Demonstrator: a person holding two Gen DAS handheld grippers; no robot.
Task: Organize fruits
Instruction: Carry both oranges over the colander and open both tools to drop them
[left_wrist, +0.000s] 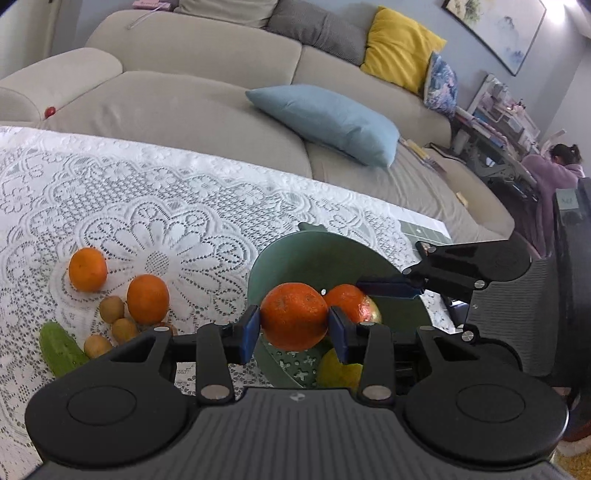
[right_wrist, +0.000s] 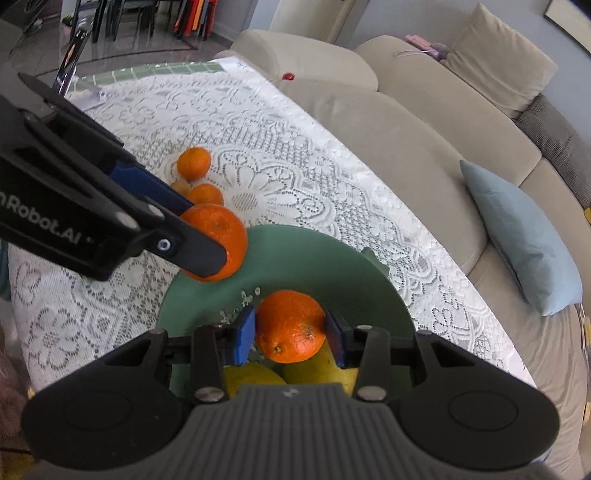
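We hold one orange in each gripper, both over the green bowl (left_wrist: 288, 258) that stands on the lace tablecloth (left_wrist: 166, 206). Our left gripper (left_wrist: 293, 328) is clenched on an orange (left_wrist: 293, 315), its blue pads pressing the fruit's two sides; the orange is nearly round, with no long axis to speak of, and a small pale scar faces up and toward the camera. Our right gripper (right_wrist: 290, 332) is likewise clenched on a second orange (right_wrist: 290, 325), whose stem dimple points down and toward us, a brownish blemish just above it. This fruit hangs above two yellow-green fruits (right_wrist: 325, 369) lying in the bowl; what kind they are we cannot tell.

In the right wrist view the left gripper reaches in from the left with its orange over the bowl's far rim. In the left wrist view the right gripper comes in from the right, its orange just behind ours.

On the cloth, left of the bowl, lie two more oranges (left_wrist: 88, 268), a few small brown fruits (left_wrist: 111, 309) touching one another, and a cucumber (left_wrist: 61, 349) whose long axis runs diagonally, its near end hidden behind our gripper. Behind the table stands a beige sofa (left_wrist: 192, 96) with a blue cushion (left_wrist: 328, 120).
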